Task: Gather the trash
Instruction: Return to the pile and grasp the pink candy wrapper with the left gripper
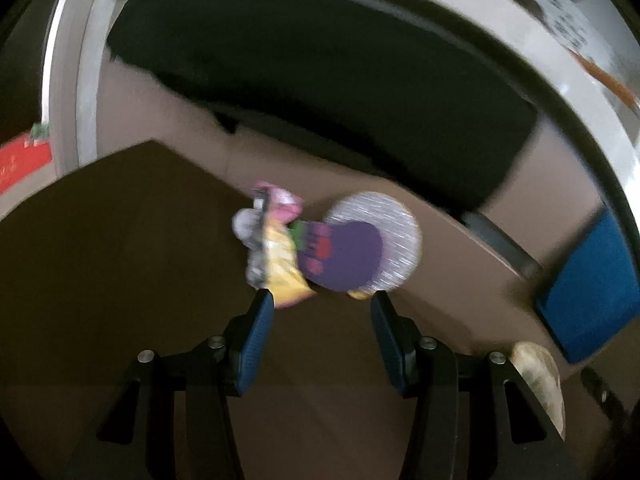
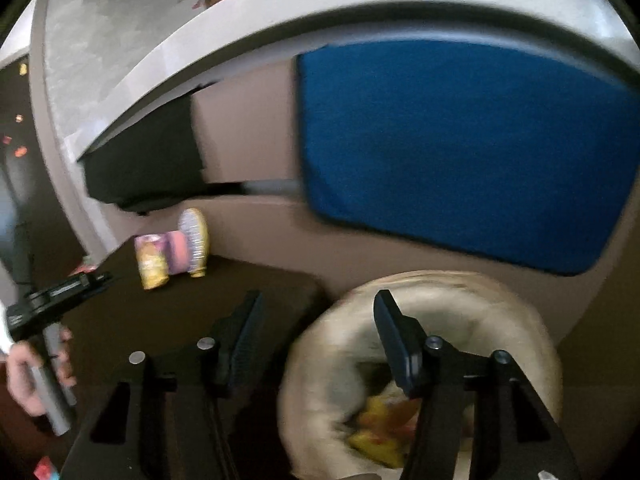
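So, jaws: left gripper (image 1: 322, 300) open, empty; right gripper (image 2: 316, 300) open, empty, poised at the bag's rim.
Trash left: crumpled foil wrappers (image 1: 280, 248) and a round purple-and-silver lid (image 1: 360, 246), on the table (image 1: 120, 260) edge just past the left jaws.
Done: soft cream bag (image 2: 440, 300) right of the table holds yellow wrappers (image 2: 376, 432).
Progress: partway.
Textures: wrappers crinkly, glossy; lid flat.
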### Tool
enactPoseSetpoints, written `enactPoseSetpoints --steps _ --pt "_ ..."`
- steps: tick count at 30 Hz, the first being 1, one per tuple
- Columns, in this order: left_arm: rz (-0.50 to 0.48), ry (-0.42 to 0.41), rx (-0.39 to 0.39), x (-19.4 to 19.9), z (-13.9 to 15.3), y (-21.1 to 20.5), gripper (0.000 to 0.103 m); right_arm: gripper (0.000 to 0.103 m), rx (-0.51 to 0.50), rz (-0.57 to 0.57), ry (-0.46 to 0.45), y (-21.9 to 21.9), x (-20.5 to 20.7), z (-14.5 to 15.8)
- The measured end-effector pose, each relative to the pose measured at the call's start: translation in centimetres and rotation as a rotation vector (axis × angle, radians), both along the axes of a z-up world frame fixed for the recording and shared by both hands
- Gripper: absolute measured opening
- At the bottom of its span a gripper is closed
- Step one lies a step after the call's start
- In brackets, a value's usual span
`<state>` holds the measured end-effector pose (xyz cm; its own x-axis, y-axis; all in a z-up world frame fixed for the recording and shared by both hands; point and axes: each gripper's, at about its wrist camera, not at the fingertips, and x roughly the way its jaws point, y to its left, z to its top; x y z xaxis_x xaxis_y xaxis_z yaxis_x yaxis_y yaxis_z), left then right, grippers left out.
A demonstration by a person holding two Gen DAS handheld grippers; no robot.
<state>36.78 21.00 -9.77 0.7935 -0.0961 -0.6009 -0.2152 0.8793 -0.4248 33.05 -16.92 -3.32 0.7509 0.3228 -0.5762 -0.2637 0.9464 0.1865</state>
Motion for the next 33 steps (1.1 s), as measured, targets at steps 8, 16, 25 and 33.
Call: enactPoseSetpoints --steps 8,16,25,33 --pt "-0.019 0.115 -0.123 7.9 -4.2 5.4 0.052 0.053 -0.056 0.107 0.027 6.9 1.5 -1.7" --pt "-0.037 0.182 -0.129 9.4 -5.5 5.9 0.019 0.053 -0.114 0.133 0.067 10.2 3.4 -3.3" --pt "-0.095 0.158 -0.049 -1.6 -2.4 7.3 0.011 0.053 -0.073 0.235 0.089 15.2 6.0 -3.9" --pt "-0.015 0.116 0.012 -9.0 -2.0 8.9 0.011 0.053 -0.207 0.37 -0.019 25.0 9.3 -3.1"
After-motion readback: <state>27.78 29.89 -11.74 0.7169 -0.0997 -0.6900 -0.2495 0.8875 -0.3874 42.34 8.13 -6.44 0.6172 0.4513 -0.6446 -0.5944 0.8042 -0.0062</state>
